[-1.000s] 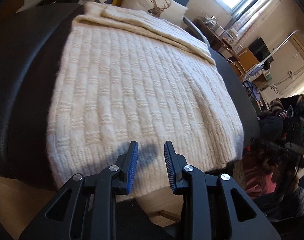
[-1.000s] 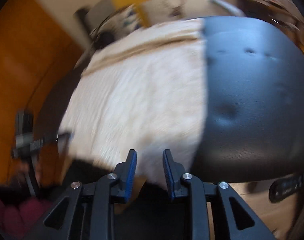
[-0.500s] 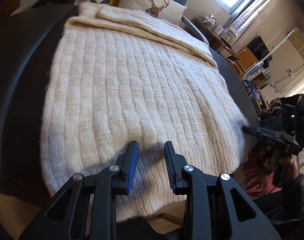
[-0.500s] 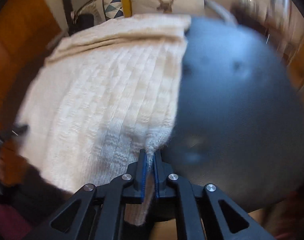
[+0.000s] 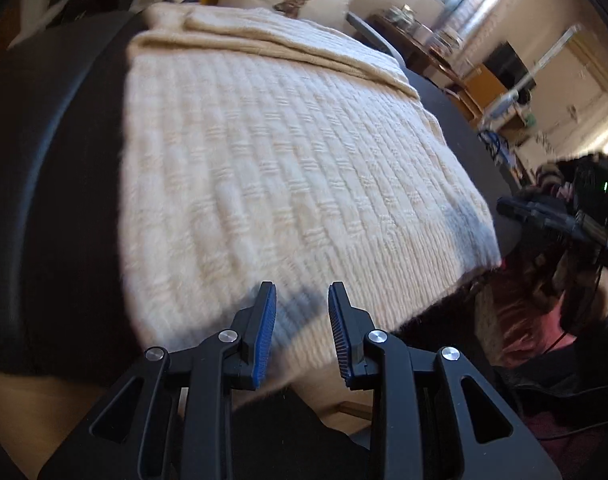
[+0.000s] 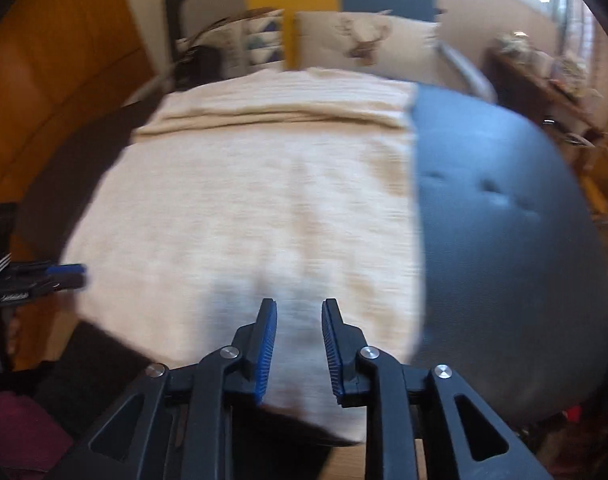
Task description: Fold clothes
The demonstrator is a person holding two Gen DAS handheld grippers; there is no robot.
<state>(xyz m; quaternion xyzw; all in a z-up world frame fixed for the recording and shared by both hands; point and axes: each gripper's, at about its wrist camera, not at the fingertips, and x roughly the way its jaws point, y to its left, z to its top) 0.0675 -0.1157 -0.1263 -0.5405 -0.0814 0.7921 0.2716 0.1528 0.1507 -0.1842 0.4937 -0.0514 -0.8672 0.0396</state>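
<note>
The cream knitted sweater [image 5: 288, 184] lies flat on the dark padded seat [image 6: 504, 240], long axis running away; its near hem sits beneath both part-open, empty claws: left claw [image 5: 301, 312], right claw [image 6: 299, 328], which has just reopened.

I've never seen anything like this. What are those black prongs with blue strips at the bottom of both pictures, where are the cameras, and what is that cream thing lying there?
There is no robot here. A person holds a two-fingered grasping tool in each hand, and each tool carries a wide-angle camera looking forward along its fingers. So one picture looks out over the left tool and the other over the right tool; the blue strips are their grip pads.

The cream thing is a knitted sweater, spread on a dark padded seat and already folded over at its far end. Behind it are cushions, one with a deer printed on it.

Nothing is held. Both tools are open above the sweater's near edge. The right tool's jaws have just been opening, with nothing pinched between them.
</note>
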